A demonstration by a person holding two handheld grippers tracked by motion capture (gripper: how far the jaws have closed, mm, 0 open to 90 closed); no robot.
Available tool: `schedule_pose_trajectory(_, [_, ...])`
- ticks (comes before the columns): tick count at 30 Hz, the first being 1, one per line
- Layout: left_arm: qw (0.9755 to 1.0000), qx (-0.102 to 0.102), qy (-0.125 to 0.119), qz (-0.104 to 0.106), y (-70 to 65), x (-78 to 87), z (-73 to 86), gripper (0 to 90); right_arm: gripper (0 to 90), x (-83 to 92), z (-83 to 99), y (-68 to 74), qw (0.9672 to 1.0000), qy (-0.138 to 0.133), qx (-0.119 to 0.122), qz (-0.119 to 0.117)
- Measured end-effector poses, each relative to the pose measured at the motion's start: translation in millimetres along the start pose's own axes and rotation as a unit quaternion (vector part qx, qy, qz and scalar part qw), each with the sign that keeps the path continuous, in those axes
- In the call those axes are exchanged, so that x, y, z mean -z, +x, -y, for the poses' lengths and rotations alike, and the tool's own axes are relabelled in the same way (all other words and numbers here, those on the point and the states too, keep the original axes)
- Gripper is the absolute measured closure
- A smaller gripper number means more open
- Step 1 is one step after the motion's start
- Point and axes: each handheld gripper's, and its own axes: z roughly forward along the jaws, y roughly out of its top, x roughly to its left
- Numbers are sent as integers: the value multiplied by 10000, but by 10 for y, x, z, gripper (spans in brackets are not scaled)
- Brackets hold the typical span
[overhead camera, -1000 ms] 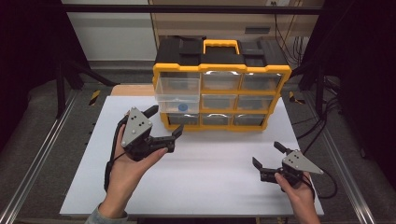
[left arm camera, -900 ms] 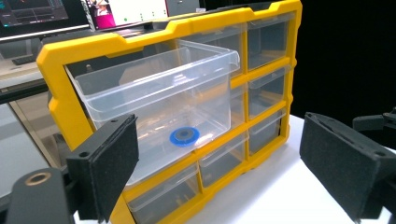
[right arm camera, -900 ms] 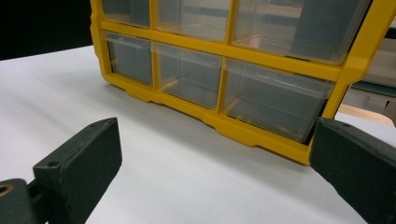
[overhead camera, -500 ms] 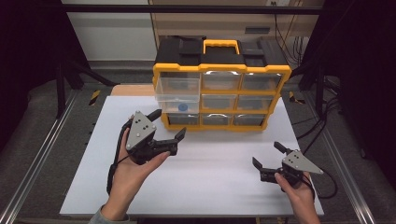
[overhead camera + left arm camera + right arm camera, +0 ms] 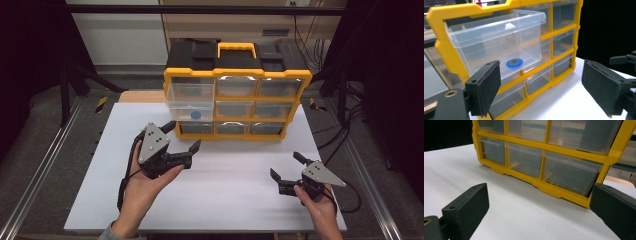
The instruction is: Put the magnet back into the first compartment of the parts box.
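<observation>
A yellow organiser (image 5: 235, 75) with a black top and clear drawers stands at the back of the white board. Its top-left drawer (image 5: 191, 100) is pulled out, and a blue disc (image 5: 195, 115) lies on its floor. My left gripper (image 5: 183, 136) hovers just in front of that drawer, a little below it, open with nothing between the jaws, which have just been closing slightly. In the left gripper view the drawer (image 5: 499, 40) and disc (image 5: 514, 63) sit beyond the jaws. My right gripper (image 5: 284, 165) rests low at the front right, open and empty, facing the bottom drawers (image 5: 524, 157).
The white board (image 5: 225, 200) covers the table between the two hands. The organiser's other drawers (image 5: 280, 107) are pushed in. Metal rails (image 5: 45, 165) run along both sides of the table, and cables (image 5: 345, 125) trail at the right.
The left gripper has drifted slightly to the right, toward the open drawer. The right gripper has stayed where it was.
</observation>
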Motion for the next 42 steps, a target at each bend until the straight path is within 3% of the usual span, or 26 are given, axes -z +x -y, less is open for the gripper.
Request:
schedule_pose_trajectory(13, [10000,3,56,48,-14,-121,102,244,30,-2,-1,2,10000,-7,7,-11])
schedule_pose_trajectory(27, [9997,249,-34,0,20,-158,191,498,31,2,-6,3,10000,-5,13,-19])
schedule_pose_trajectory(32, [9997,222,-72,33,16,-144,193,589,31,11,-8,-1,10000,4,-4,-22])
schedule_pose_trajectory(42, [9994,196,-253,-106,40,-73,191,774,32,11,-11,-2,10000,5,12,-24])
